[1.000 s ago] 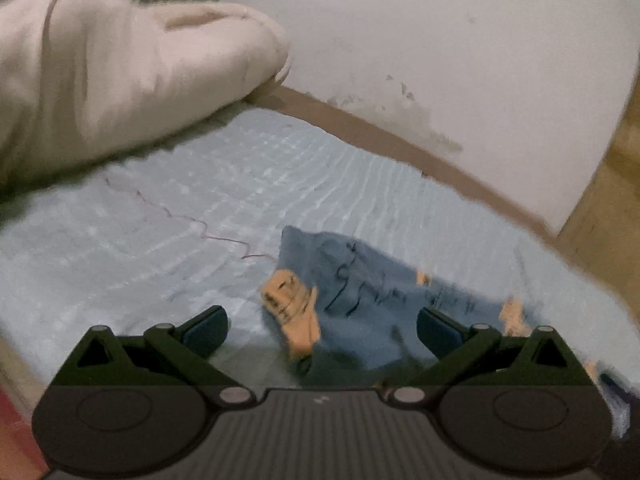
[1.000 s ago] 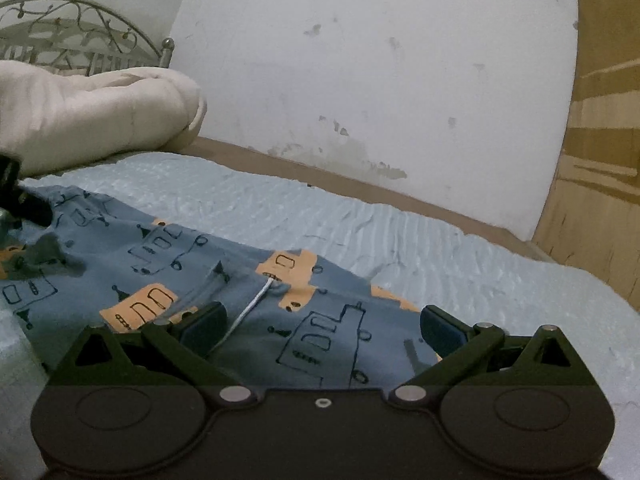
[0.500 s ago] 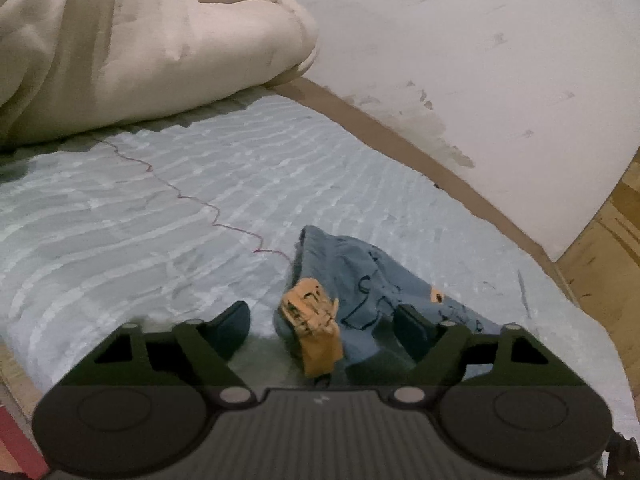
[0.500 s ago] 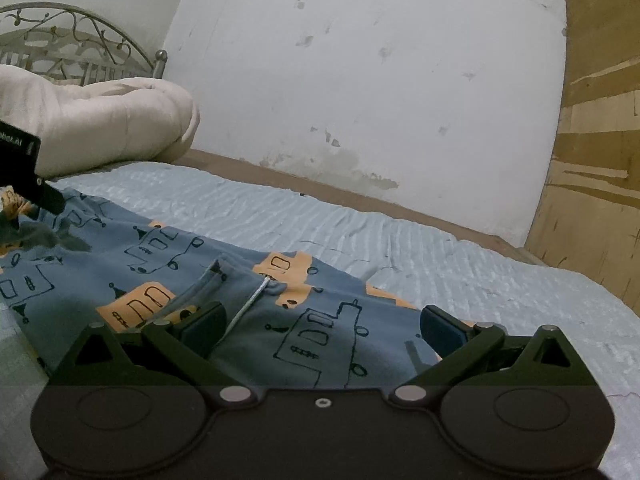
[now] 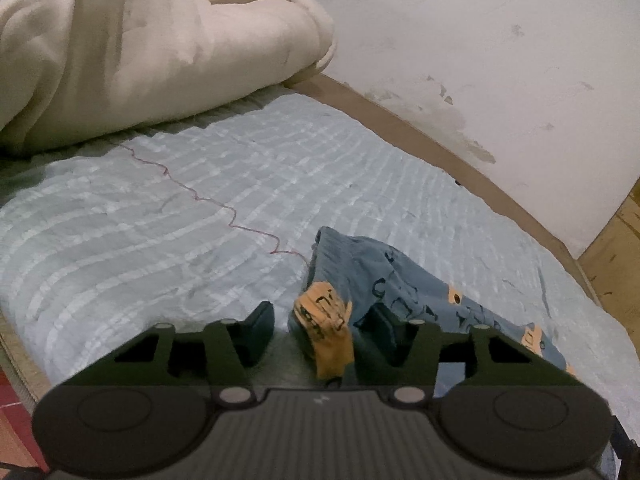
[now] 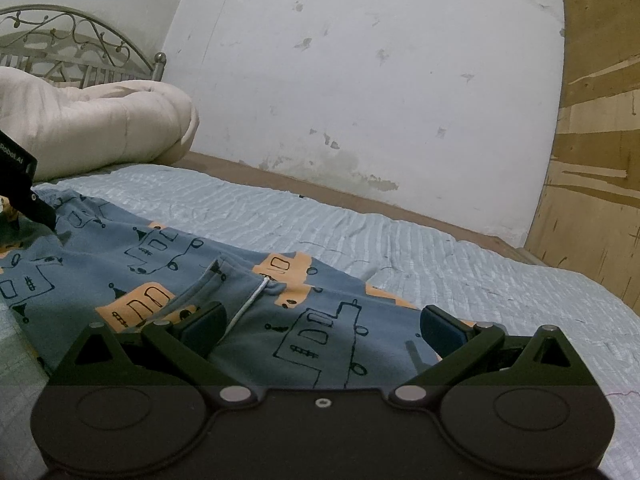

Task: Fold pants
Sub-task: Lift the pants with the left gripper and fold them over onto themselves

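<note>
Blue pants (image 6: 168, 276) with orange and black drawings lie spread on the light blue bedspread (image 6: 400, 236). A white drawstring (image 6: 250, 300) marks the waistband. My right gripper (image 6: 322, 326) is open, its jaws wide apart over the waist end. In the left wrist view my left gripper (image 5: 320, 330) is partly closed around a bunched leg end of the pants (image 5: 326, 324); a gap shows at the left finger. The left gripper also shows in the right wrist view (image 6: 24, 196) at the far left.
A rolled cream duvet (image 5: 140, 48) lies at the head of the bed by a metal headboard (image 6: 76, 52). A white wall (image 6: 360, 80) runs along the far side. A wooden panel (image 6: 600, 140) stands at the right. A red thread (image 5: 208, 200) lies on the bedspread.
My left gripper's jaws have narrowed around the bunched leg end and the view has swung toward the duvet. My right gripper has stayed open over the waist, shifting only slightly.
</note>
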`<state>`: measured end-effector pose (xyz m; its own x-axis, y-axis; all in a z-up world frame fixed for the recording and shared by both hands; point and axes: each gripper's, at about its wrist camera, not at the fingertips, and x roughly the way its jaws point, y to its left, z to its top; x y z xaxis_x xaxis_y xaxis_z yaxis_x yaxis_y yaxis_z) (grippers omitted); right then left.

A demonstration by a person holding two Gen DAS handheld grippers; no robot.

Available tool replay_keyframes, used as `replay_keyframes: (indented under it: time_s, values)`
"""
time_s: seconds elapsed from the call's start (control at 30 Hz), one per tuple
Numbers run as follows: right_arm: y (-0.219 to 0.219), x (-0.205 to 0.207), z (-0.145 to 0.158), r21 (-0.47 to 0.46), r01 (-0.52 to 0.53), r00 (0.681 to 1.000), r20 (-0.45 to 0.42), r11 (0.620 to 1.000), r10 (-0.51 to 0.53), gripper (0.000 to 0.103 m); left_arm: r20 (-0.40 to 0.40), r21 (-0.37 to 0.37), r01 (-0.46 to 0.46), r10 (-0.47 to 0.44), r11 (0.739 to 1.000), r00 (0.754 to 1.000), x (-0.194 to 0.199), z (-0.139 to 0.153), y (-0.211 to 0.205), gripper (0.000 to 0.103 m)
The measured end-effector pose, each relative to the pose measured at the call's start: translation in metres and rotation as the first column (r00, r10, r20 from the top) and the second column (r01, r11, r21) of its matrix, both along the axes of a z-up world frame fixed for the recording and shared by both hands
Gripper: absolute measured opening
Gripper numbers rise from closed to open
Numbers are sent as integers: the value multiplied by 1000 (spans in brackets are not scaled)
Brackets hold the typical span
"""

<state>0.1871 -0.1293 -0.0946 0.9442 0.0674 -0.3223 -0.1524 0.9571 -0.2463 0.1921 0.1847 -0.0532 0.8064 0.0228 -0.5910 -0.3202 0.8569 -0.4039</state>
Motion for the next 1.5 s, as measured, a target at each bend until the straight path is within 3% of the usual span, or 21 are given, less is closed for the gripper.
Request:
replay_keyframes:
  time_s: [0.07, 0.17, 0.4, 0.5, 0.73, 0.9, 1.07, 1.2, 1.37, 1.5]
  values:
    - [0, 0, 0, 1, 0, 1000, 1, 1000, 0, 102, 4, 12, 4, -4, 1000, 1000, -1, 2, -4, 39]
    - [0, 0, 0, 2, 0, 1000, 0, 1000, 0, 102, 14, 55, 5, -6, 998, 1000, -2, 5, -11, 28]
    - [0, 0, 1, 4, 1, 1000, 2, 1000, -1, 102, -20, 9, 31, -31, 999, 999, 4, -3, -5, 29]
    - [0, -1, 1, 6, 1, 1000, 3, 1000, -1, 102, -7, 34, 14, -14, 999, 1000, 1, 1, -9, 18]
    - [0, -1, 1, 7, 1, 1000, 3, 1000, -1, 102, 95, 120, 37, -49, 992, 994, -5, 34, -31, 15]
    - [1, -2, 1, 7, -2, 1000, 7, 1000, 2, 102, 211, 151, 143, -173, 978, 962, -10, 67, -62, 15]
    - [-18, -17, 21, 123, -63, 996, 71, 990, 55, 102, 272, 239, 276, -337, 931, 901, -8, 96, -107, 15]
    - [-38, -32, 35, 65, -83, 993, 89, 994, 77, 102, 277, 300, 371, -452, 879, 848, -7, 110, -147, 15]
    - [-82, -50, 43, 18, -3, 998, 65, 1000, 1, 102, 233, 353, 482, -575, 802, 785, -6, 112, -202, 15]
    - [-116, -64, 44, 24, 112, 992, 62, 993, -114, 102, 154, 410, 543, -643, 733, 750, -8, 101, -250, 16]
